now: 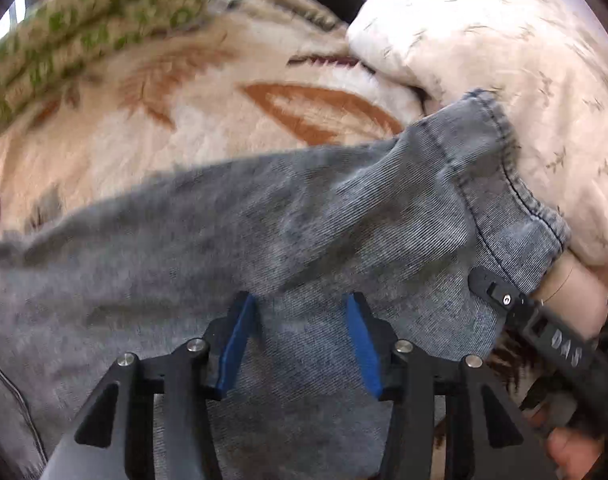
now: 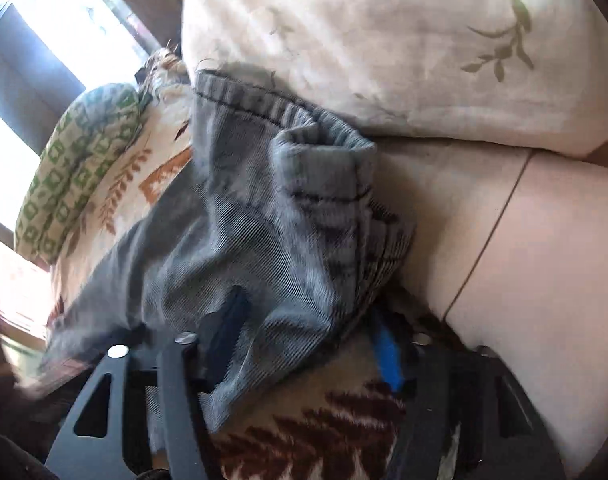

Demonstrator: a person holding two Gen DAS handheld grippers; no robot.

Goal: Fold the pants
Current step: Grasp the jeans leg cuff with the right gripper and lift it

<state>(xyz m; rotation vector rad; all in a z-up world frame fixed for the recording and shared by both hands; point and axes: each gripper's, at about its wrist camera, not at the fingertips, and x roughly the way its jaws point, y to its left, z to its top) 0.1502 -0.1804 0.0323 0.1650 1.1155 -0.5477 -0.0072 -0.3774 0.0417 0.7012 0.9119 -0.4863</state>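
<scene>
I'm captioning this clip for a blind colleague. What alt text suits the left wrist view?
Grey denim pants lie across a cream, leaf-patterned blanket, a hemmed leg end beside a white pillow. The left gripper, blue pads apart, hovers over the denim.

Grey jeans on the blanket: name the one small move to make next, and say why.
Probably close the left gripper on the denim. Its blue pads stand apart with the grey jeans between them, so the cloth looks unpinched there. The right gripper straddles a bunched fold near the hem, beside the white pillow. A firm hold at both ends should come before any pull.
</scene>
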